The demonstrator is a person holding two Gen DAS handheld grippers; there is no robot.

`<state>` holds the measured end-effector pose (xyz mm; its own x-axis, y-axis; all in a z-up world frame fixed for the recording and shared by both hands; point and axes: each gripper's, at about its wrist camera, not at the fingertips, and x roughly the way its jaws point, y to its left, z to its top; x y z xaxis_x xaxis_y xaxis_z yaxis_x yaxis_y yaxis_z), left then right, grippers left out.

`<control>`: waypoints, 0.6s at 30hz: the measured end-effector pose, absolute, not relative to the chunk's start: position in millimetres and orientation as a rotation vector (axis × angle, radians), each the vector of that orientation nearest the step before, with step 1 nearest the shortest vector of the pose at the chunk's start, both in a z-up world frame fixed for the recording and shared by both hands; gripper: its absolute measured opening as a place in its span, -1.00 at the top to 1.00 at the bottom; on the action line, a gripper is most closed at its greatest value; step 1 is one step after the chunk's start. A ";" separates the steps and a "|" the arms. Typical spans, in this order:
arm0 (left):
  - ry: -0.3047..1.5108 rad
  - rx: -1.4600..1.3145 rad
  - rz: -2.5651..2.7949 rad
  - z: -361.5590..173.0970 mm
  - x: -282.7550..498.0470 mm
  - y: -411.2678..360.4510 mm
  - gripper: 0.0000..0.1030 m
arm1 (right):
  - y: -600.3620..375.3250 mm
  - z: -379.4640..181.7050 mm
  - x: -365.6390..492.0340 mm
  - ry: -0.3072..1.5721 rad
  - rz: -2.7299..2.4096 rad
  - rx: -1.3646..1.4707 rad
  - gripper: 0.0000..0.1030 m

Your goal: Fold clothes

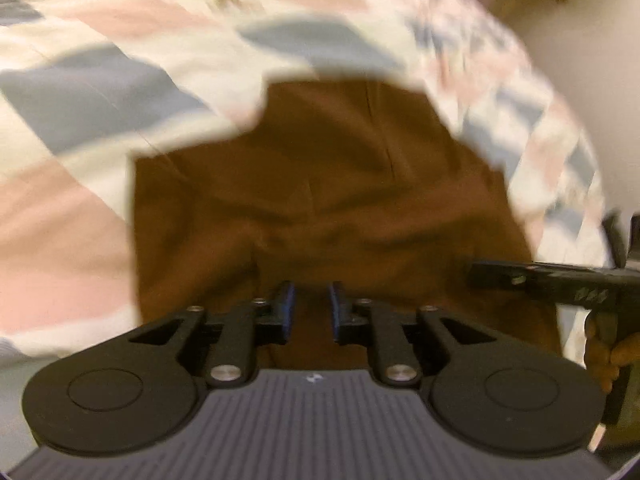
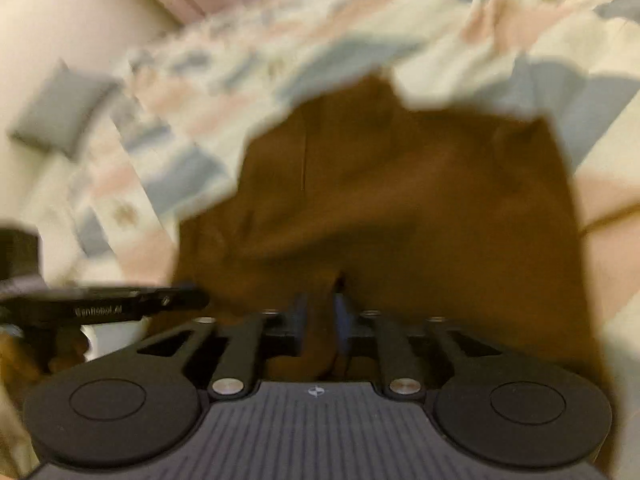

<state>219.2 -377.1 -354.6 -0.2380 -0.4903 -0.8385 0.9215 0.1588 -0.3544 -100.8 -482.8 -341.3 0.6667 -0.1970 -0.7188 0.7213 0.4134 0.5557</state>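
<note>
1. A patchwork bedspread [image 1: 80, 92] of pink, grey and cream fills the background.
2. A brown garment [image 1: 320, 184] lies on it, directly ahead of both grippers.
3. The right gripper [image 2: 322, 320] pinches the garment's near edge.
4. The left gripper [image 1: 312, 308] stands narrowly parted over the cloth; whether it grips is unclear.
</note>
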 end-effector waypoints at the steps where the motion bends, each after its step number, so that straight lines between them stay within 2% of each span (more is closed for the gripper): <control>1: 1.149 0.481 -1.411 -348.4 232.6 -376.5 0.35 | -498.7 -339.4 -115.3 0.604 -0.642 0.985 -0.09; 3: 1.147 0.430 -1.354 -344.8 262.0 -377.2 0.29 | -530.5 -335.6 -144.1 0.576 -0.674 0.988 -0.10; 7: 1.220 0.362 -1.254 -370.5 311.7 -391.8 0.23 | -592.0 -360.7 -178.6 0.595 -0.701 1.009 -0.15; 9: 1.282 0.312 -1.262 -386.4 324.1 -400.8 0.17 | -615.2 -379.2 -182.1 0.585 -0.648 1.052 -0.15; 11: 1.317 0.270 -1.283 -399.1 330.8 -409.3 0.01 | -629.1 -392.6 -175.9 0.598 -0.588 1.074 -0.15; 14: 1.324 0.255 -1.339 -409.0 330.2 -422.6 -0.02 | -629.5 -413.3 -164.7 0.616 -0.523 1.097 -0.16; 15: 1.331 0.252 -1.357 -411.0 328.8 -426.6 0.02 | -629.7 -417.2 -160.4 0.614 -0.501 1.098 -0.19; 16: 1.336 0.255 -1.375 -412.7 326.8 -430.8 0.11 | -626.9 -416.0 -160.8 0.609 -0.489 1.094 -0.08; 17: 1.327 0.287 -1.397 -413.0 321.6 -436.3 0.47 | -626.2 -414.9 -160.1 0.606 -0.484 1.084 0.11; 18: 1.309 0.332 -1.428 -413.6 315.0 -442.6 0.74 | -626.4 -414.2 -158.8 0.603 -0.482 1.073 0.41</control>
<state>315.0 -442.6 -413.6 -0.3453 -0.5146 -0.7848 0.8265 0.2294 -0.5141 -158.8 -626.4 -414.2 0.7432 -0.0743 -0.6649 0.6323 0.4029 0.6617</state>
